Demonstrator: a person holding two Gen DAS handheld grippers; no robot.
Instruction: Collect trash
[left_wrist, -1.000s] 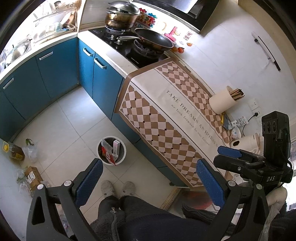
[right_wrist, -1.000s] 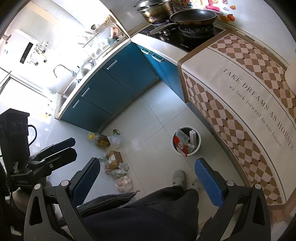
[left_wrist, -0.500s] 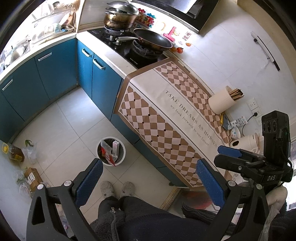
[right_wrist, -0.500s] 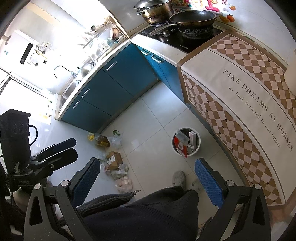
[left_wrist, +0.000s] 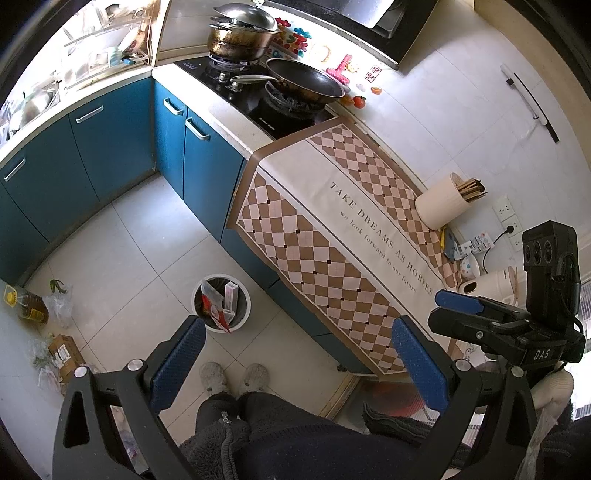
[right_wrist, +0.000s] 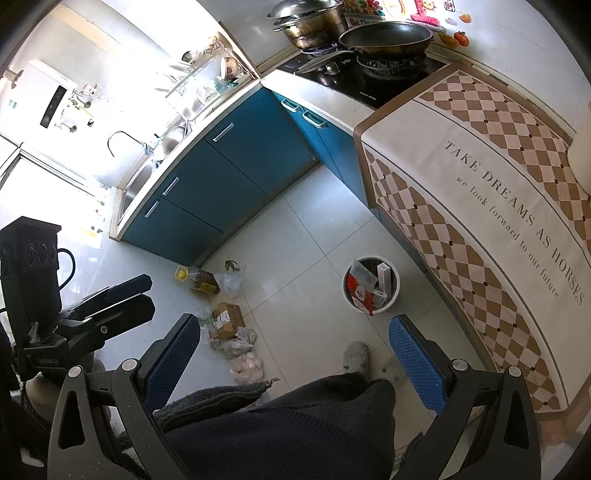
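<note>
A white round trash bin stands on the tiled floor beside the counter, holding red and white wrappers; it also shows in the right wrist view. My left gripper is open and empty, held high above the floor and my legs. My right gripper is open and empty, also held high. Each gripper shows in the other's view: the right one over the counter's near end, the left one at the left.
A checkered cloth covers the counter. A stove with a pan and pot is beyond it. Blue cabinets line the corner. An oil bottle, a cardboard box and plastic bags lie on the floor.
Both grippers stay open and nearly still. The left wrist view has drifted slightly, so the bin and floor items sit a little further left.
</note>
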